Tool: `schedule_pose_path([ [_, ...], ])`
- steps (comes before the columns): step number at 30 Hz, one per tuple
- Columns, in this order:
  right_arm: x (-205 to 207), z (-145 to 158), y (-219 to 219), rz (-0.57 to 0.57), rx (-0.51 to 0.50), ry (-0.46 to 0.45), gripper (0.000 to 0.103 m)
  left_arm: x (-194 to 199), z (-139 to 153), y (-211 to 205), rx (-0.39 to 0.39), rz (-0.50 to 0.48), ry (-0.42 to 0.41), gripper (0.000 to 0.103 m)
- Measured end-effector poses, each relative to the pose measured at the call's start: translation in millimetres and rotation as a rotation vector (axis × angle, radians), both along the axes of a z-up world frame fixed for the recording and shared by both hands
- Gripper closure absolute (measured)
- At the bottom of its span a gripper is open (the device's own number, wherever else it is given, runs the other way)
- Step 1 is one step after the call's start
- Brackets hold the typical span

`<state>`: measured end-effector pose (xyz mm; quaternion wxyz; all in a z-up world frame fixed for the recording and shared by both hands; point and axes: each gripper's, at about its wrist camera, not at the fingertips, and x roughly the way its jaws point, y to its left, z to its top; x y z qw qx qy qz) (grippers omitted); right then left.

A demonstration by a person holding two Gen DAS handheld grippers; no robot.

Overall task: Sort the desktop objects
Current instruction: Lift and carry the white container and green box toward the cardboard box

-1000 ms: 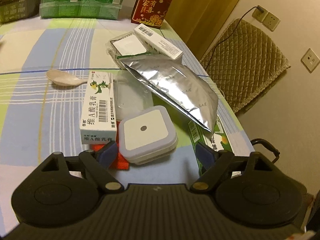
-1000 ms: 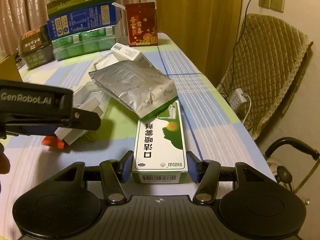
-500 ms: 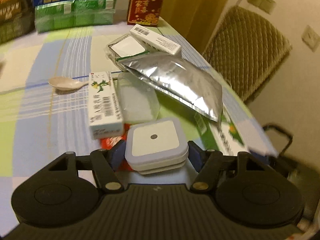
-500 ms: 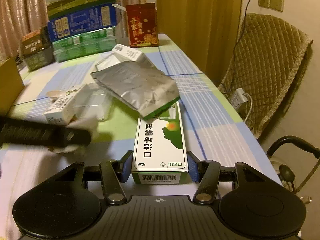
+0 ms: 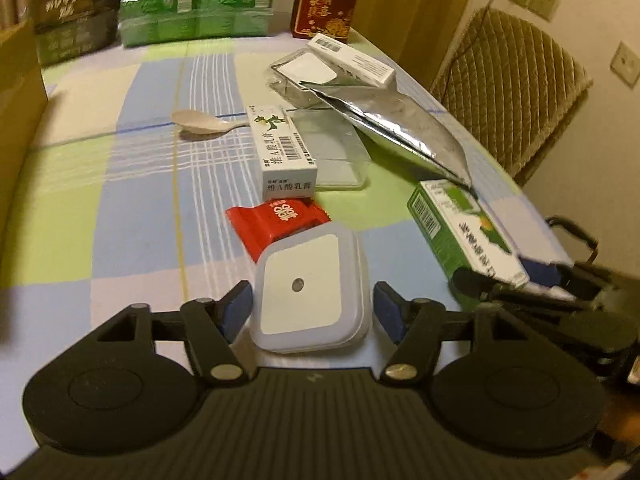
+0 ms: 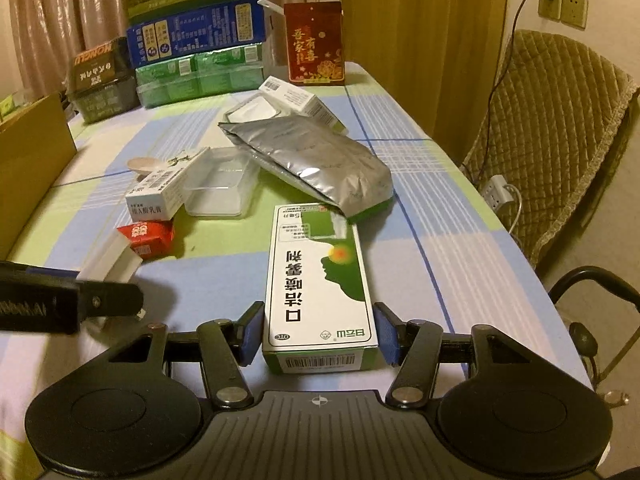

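**Desk:** On the checked tabletop (image 5: 140, 200), what stands to go wrong?

**Photographer:** Two things at once. The left tongs (image 5: 312, 300) have just been opening, and the square white night light (image 5: 308, 292) sits between the pads with a sliver of daylight on either side, so it is not gripped. Its far corner lies against the red sachet (image 5: 280, 220). If the tongs close again from this angle, they could pinch the sachet too, or tip the light onto it.

**Desk:** And the right hand?

**Photographer:** The right tongs (image 6: 318, 328) are clamped on the near end of the green-and-white medicine box (image 6: 320, 272). The box's far end is tucked under the silver foil pouch (image 6: 316, 164). Pull the box straight back and the pouch will likely drag with it, or slump onto the clear plastic container (image 6: 220, 188) beside it.

**Desk:** Any risk of a slip?

**Photographer:** In my judgement, yes. The grip is only at one end of a long carton, so a lift could let the far end sag and twist out.

**Desk:** Could the hands clash?

**Photographer:** They work near each other at the front edge. A sideways swing by either one could knock the loose night light.
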<state>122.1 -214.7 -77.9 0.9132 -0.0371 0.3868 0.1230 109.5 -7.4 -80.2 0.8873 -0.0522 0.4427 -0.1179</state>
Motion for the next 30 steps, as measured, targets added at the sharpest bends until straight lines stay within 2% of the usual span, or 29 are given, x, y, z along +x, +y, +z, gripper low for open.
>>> schedule_pose_path([
  [1,0,-1,0,0.003,0.0,0.0,0.048,2,-1,2,-0.027,0.01,0.008,0.033],
  [3,0,-1,0,0.004,0.005,-0.002,0.047,5,-5,7,-0.07,0.03,0.031,0.032],
  [5,1,-1,0,0.002,0.011,-0.002,0.047,8,-11,10,-0.088,0.043,0.063,0.032],
  [7,2,-2,0,0.0,0.013,-0.001,0.047,6,-12,12,-0.097,0.043,0.06,0.032],
  [9,3,-2,1,-0.002,0.016,-0.004,0.047,6,-12,13,-0.1,0.043,0.062,0.033],
  [11,6,-2,1,-0.007,0.018,-0.002,0.046,7,-12,13,-0.108,0.043,0.066,0.042],
  [20,15,-7,6,0.003,0.001,-0.006,0.046,2,-9,4,-0.043,0.019,0.035,0.042],
  [25,13,-8,9,0.005,-0.038,-0.005,0.05,0,-9,2,-0.043,0.013,0.038,0.042],
  [30,-1,2,7,0.008,-0.029,-0.025,0.05,-3,-1,5,-0.046,0.019,0.025,0.042],
])
